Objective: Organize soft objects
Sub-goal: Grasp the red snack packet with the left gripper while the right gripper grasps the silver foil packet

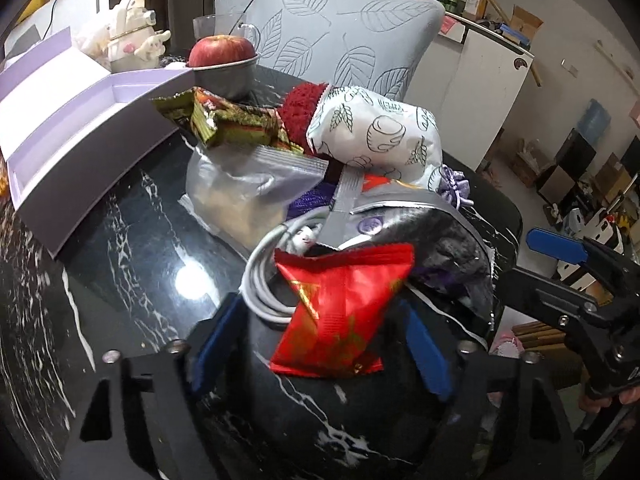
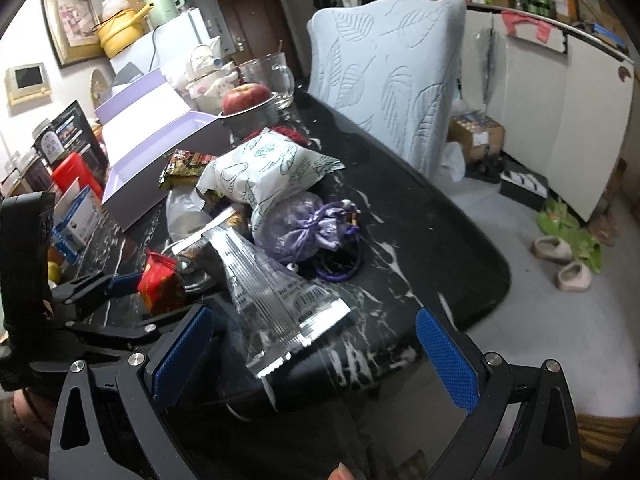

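**Both grippers at the near edge of the pile of soft packets**

The lavender box [image 1: 80, 120] sits open at the left of the black marble table [image 1: 132, 240]. Behind it, an apple [image 1: 221, 51] rests in a metal bowl [image 1: 226, 78].

The pile occupies the table centre. From left to right in the left wrist view: a green snack packet [image 1: 224, 122], a clear pouch [image 1: 240, 196], a coiled white cable [image 1: 264, 276], a red packet [image 1: 340, 312], a leaf-print white bag [image 1: 380, 132] and a silver foil packet [image 2: 276, 300]. A purple drawstring pouch [image 2: 296, 228] lies under the white bag.

The left gripper [image 1: 320, 344] stands half open, its 2 blue pads either side of the red packet; pad contact cannot be confirmed.

The right gripper [image 2: 316, 354] is spread wide, with the foil packet's near end between its pads and untouched.
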